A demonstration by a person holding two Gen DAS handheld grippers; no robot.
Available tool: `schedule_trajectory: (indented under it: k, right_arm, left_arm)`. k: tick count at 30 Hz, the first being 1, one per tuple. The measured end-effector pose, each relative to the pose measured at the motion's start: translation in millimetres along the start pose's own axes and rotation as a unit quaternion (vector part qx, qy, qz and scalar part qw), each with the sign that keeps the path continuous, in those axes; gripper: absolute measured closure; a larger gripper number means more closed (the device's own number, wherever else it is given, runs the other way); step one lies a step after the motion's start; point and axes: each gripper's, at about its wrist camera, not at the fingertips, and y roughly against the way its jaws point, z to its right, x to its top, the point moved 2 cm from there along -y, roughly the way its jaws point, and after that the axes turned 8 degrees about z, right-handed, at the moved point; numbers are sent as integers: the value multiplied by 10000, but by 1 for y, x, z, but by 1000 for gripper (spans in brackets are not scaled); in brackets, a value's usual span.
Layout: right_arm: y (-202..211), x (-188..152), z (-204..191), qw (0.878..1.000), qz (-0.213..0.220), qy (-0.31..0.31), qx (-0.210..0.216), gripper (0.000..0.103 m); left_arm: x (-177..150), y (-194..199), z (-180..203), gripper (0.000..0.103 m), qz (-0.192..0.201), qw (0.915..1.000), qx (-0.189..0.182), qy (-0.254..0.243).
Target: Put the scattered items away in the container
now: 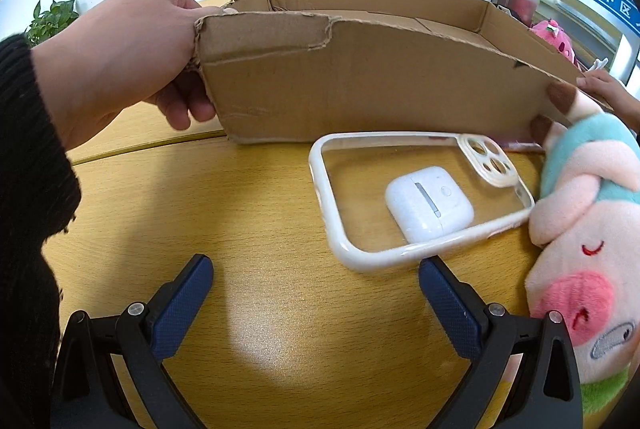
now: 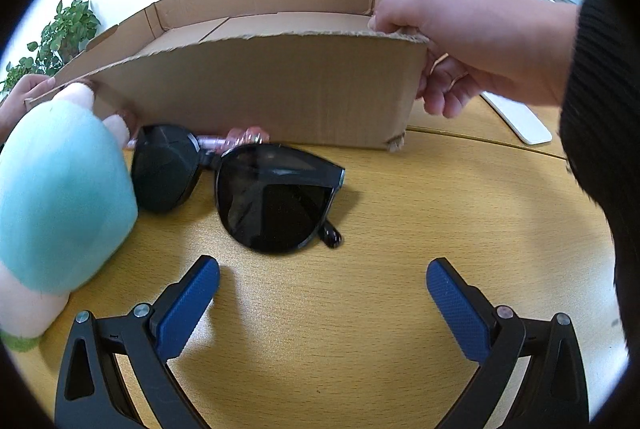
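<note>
An open cardboard box (image 1: pixel 360 85) stands on the wooden table, held at both ends by bare hands (image 1: pixel 132 57); it also shows in the right wrist view (image 2: pixel 280 89). In front of it lie a clear phone case (image 1: pixel 416 197) with a white earbud case (image 1: pixel 430 205) inside its frame, and a pink pig plush (image 1: pixel 580 229) in a teal top. The right wrist view shows black sunglasses (image 2: pixel 256 189), a pink item (image 2: pixel 240 139) behind them, and the plush (image 2: pixel 60 197). My left gripper (image 1: pixel 316 269) and right gripper (image 2: pixel 323 273) are open and empty, low over the table.
A potted plant (image 2: pixel 60 33) stands at the far left. A white flat object (image 2: pixel 520 121) lies at the right behind the box. A pink toy (image 1: pixel 554 37) sits beyond the box. A black sleeve (image 2: pixel 600 109) fills the right edge.
</note>
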Motion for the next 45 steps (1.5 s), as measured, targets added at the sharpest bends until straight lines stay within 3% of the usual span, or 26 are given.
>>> schedule_trajectory:
  k: [18,45]
  right_arm:
    - [-5,2,-2,10000,3,-3,-7,0]
    - [-2,-4,-8,10000,5,-3,-23,0]
  left_arm:
    - [0,0,0,0,1,10000,37,31]
    - [-2,-1,4,0,17,9974,533,493]
